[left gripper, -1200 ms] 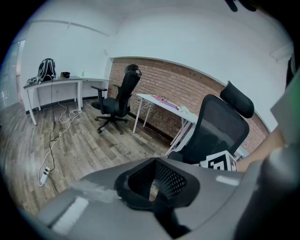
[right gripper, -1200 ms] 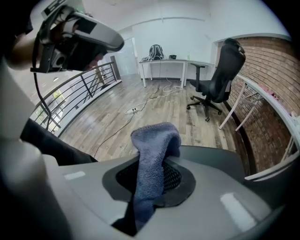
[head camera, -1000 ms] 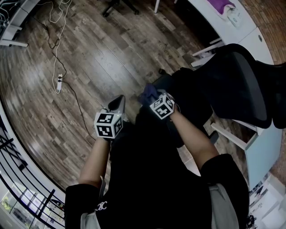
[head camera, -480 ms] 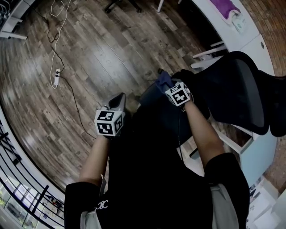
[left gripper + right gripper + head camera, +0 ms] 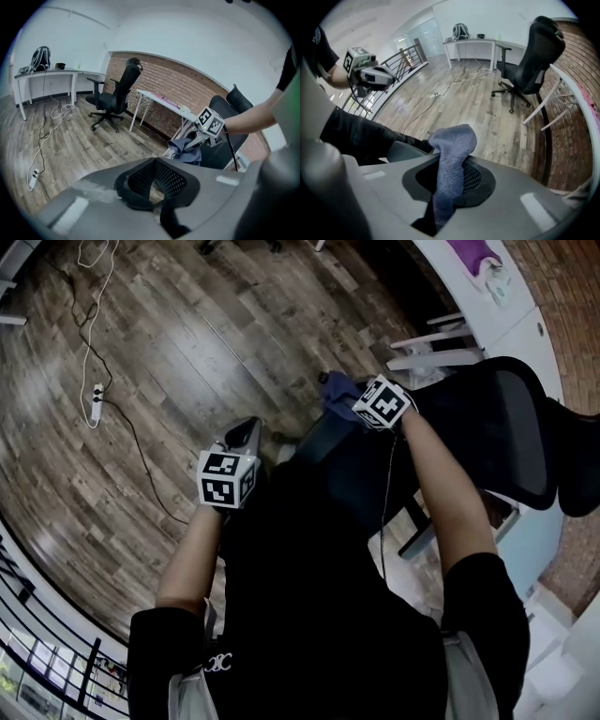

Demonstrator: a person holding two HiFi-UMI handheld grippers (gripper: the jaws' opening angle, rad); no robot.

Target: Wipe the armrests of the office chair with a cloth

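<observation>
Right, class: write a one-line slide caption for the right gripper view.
Right hand-held gripper clamps a blue cloth; a black office chair stands on the wood floor beyond.

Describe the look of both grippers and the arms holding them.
Both the left gripper and right gripper have grey bodies, each topped by a white cube with black square markers. A thin black cable runs from the right one. The person wears black short sleeves.

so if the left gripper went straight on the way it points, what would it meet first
Probably just the wooden floor; the left gripper points left of the cloth in the right gripper, with nothing nearer showing. Depth is unclear.
</observation>
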